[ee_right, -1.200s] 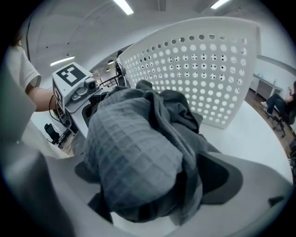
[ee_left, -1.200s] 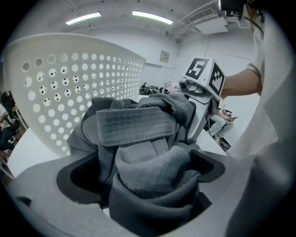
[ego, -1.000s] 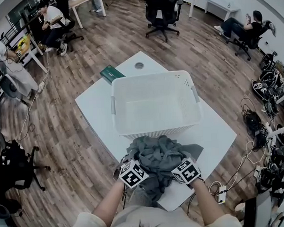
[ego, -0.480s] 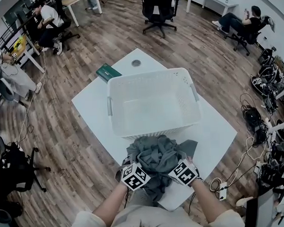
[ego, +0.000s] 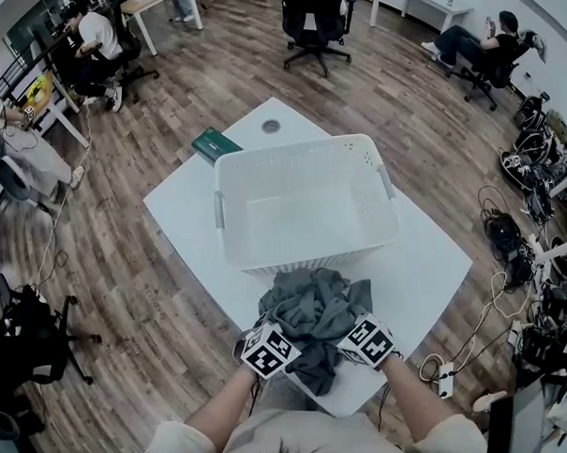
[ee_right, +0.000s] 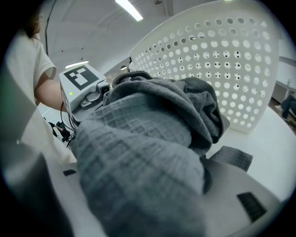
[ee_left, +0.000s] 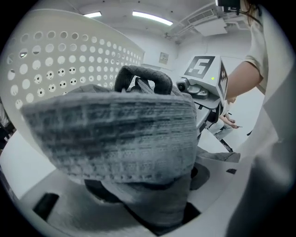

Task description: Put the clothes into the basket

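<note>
**Both grippers on the heap, basket straight ahead**

We have the left gripper [ego: 277, 332] and the right gripper [ego: 350, 325] set on opposite flanks of the grey clothes [ego: 310, 307]. The clothes sit bunched between the two grippers on the near edge of the white table [ego: 185, 216]. Both pairs of jaws have just been closing, and in each gripper view waffle-knit cloth fills the gap between them. We read each one as clamped on a fold of the clothes.

The coming move turns on one relation. The basket [ego: 308, 259] lies directly beyond the heap, ahead of both grippers, and its near wall almost touches the far side of the cloth. Its long axis runs crosswise to the way the grippers point, so the broad side faces us and neither hand is clearly nearer. We judge that the load must rise above the rim before it goes forward.

The head view shows the basket empty and a tail of cloth hanging toward us between the grippers. Neither gripper view shows those. They show instead the cloth inside the jaws, and the perforated wall standing taller than the heap just beyond it. The head view hides both of these under the grippers and flattens the wall's height.
</note>
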Motion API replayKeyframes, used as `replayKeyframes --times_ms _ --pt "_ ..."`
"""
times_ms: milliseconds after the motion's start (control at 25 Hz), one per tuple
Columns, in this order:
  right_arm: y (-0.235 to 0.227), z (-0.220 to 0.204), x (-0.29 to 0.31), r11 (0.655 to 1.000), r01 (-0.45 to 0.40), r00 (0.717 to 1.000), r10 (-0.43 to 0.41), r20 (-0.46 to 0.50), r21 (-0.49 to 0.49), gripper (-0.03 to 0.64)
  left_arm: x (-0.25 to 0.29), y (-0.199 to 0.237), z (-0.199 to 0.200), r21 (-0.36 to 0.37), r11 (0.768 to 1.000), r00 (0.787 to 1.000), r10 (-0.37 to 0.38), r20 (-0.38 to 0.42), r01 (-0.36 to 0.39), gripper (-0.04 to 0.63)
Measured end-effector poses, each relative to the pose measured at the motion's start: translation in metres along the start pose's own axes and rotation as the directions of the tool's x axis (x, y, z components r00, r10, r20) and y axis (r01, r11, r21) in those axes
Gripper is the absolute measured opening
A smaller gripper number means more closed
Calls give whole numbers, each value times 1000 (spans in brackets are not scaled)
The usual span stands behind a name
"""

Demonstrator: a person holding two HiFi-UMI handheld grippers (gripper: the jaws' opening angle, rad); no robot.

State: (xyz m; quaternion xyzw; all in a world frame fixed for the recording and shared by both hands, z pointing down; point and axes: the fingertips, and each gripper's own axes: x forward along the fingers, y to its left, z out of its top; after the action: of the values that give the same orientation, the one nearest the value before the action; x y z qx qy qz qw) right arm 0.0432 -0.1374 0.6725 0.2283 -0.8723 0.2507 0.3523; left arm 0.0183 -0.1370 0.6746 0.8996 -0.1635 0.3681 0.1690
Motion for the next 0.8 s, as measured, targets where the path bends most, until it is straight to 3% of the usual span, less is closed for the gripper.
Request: replayKeyframes --times_ms 320,800 --pt "10 20 -26 993 108 993 -105 57 -40 225 -17 -10 14 -101 995 995 33 99 -23 259" --pt "36 80 -100 971 216 963 -195 187 -102 222 -83 -28 81 1 994 968 109 224 -112 247"
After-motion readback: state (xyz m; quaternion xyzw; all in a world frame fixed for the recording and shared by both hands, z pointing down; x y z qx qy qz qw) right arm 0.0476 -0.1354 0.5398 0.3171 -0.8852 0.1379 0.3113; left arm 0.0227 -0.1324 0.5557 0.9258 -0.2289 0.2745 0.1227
